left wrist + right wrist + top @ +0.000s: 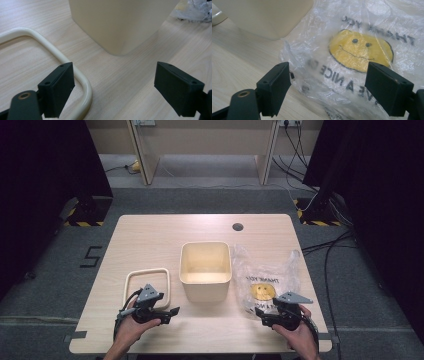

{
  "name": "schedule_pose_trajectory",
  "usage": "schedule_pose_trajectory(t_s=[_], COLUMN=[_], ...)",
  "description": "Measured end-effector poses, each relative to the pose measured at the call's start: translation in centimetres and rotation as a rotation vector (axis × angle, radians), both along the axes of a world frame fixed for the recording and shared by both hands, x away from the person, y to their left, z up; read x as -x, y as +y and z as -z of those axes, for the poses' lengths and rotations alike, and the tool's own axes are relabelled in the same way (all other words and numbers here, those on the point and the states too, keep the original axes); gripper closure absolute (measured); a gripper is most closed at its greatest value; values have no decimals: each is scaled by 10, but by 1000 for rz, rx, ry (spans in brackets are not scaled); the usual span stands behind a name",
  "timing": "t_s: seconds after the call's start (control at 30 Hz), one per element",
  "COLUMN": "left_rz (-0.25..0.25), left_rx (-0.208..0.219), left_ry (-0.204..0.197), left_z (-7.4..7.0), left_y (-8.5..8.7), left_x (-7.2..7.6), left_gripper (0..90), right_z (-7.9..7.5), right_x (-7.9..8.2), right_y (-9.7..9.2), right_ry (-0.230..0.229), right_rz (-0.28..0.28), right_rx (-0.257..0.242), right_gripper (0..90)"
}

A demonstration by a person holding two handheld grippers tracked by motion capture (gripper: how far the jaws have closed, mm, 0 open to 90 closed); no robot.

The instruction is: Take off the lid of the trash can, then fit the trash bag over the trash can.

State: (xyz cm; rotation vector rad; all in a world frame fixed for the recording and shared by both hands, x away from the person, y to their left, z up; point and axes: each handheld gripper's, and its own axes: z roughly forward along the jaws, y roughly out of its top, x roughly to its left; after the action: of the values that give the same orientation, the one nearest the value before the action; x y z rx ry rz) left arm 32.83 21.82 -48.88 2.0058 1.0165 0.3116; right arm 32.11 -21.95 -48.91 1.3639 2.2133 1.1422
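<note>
A cream square bin (205, 270) stands open at the table's middle. Left of it lies a cream frame-shaped ring (146, 286), flat on the wood. Right of the bin lies a clear plastic bag (265, 282) with a yellow smiley face and black lettering. My left gripper (170, 314) hovers low near the ring's front right corner, open and empty; in the left gripper view its left finger (57, 88) sits just over the ring (47, 47), facing the bin (120, 22). My right gripper (261, 316) is open and empty at the bag's near edge, the bag (359, 47) spreading beyond its jaws.
The wooden table (150, 240) has a round cable hole (238, 226) at the back. The front edge runs just under both hands. Grey carpet, desk legs and cables lie beyond the far edge.
</note>
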Motion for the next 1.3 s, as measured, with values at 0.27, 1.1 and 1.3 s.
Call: schedule_pose_trajectory(t_s=[0.27, 1.1, 1.3], left_rz=[19, 5, -2], left_rx=[-51, -76, -71], left_ry=[-13, -8, -4], left_z=[3, 7, 7], left_y=[-5, -4, -2], left_x=[8, 11, 10], left_gripper=[161, 162, 163], right_z=[0, -15, -15], right_x=[-1, -22, -41], right_y=[-3, -7, -10], right_ry=[-4, -76, -68], right_rz=[10, 93, 158], right_rx=[-3, -17, 42], right_gripper=[202, 213, 214])
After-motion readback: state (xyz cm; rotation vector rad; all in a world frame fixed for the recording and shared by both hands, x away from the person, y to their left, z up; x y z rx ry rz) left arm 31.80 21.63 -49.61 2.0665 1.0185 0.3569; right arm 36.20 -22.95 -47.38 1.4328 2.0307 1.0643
